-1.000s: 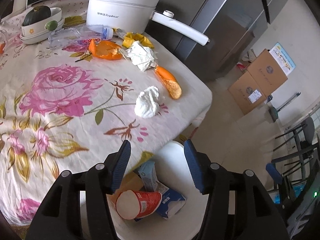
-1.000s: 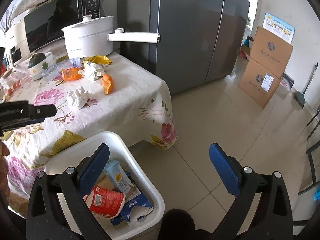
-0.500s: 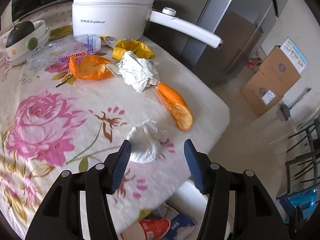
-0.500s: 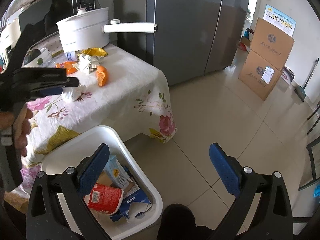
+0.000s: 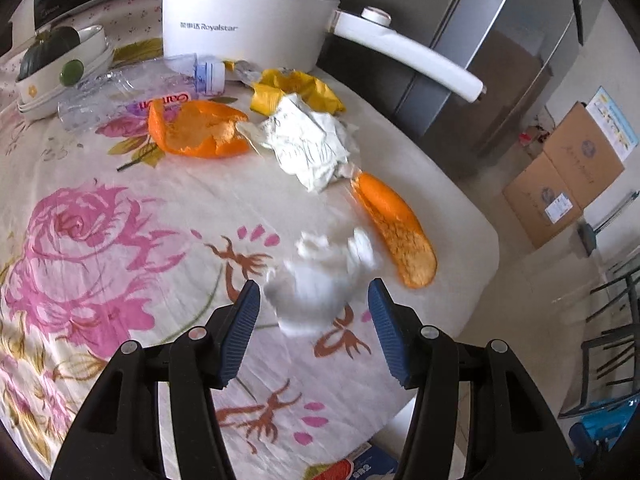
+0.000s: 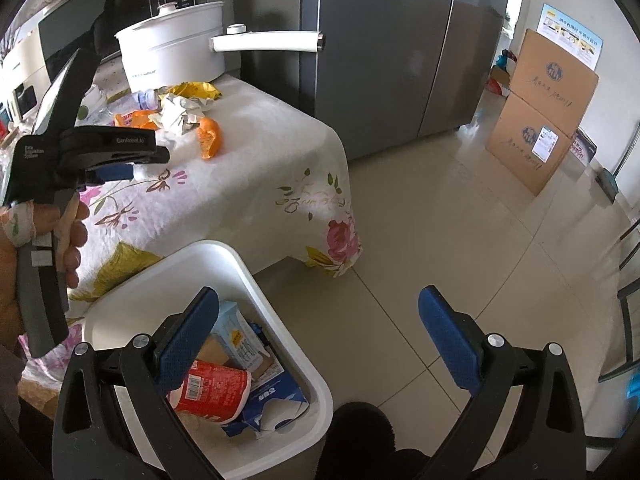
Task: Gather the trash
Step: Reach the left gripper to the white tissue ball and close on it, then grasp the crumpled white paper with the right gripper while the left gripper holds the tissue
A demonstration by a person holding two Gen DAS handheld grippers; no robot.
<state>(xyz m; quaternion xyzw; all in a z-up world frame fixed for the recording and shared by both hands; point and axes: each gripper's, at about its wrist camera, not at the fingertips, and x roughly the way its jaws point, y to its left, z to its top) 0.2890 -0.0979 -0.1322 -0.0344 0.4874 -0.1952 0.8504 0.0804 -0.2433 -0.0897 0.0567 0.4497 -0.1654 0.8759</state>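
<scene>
left gripper (image 5: pixel 312 298) fingers spread, straddling tissue (image 5: pixel 320 276) on table (image 5: pixel 120 280) | right gripper (image 6: pixel 318 312) fingers spread, empty, above bin (image 6: pixel 256 280)

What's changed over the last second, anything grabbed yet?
The left gripper moved from above the bin forward over the table, and its open fingers now flank the white tissue wad, not yet closed on it. The right gripper stayed open above the bin edge. Orange peels, crumpled paper and bin contents lie unchanged.
</scene>
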